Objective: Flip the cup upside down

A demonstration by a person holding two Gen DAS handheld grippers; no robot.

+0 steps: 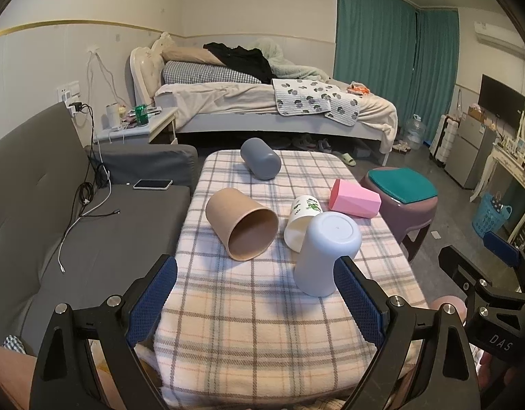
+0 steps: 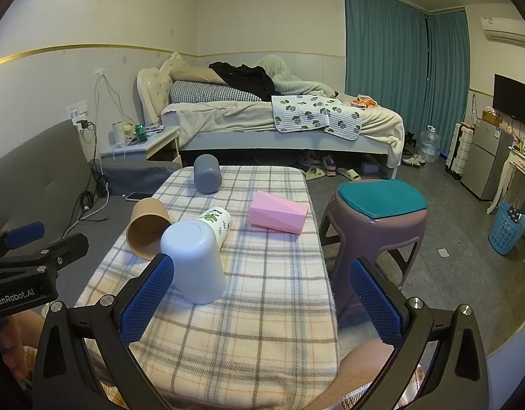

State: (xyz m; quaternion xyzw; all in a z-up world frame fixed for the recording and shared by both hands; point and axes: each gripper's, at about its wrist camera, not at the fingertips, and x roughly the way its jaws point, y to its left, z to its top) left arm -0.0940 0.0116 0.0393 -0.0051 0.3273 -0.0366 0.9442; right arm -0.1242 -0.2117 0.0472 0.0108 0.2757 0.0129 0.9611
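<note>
A pale blue cup (image 1: 325, 253) stands upside down on the plaid-covered table (image 1: 248, 324), base up; it also shows in the right wrist view (image 2: 196, 259). Behind it lie on their sides a brown paper cup (image 1: 242, 227), a white printed cup (image 1: 301, 220), a pink faceted cup (image 1: 354, 198) and a grey cup (image 1: 260, 159). My left gripper (image 1: 257, 282) is open and empty, its right finger just beside the blue cup. My right gripper (image 2: 262, 288) is open and empty, the blue cup just inside its left finger.
A grey sofa (image 1: 91, 225) with a phone (image 1: 152, 184) and cables lies left of the table. A purple stool with a teal cushion (image 2: 378, 218) stands right of it. A bed (image 1: 272, 102) and nightstand are behind. The table's near edge is below the grippers.
</note>
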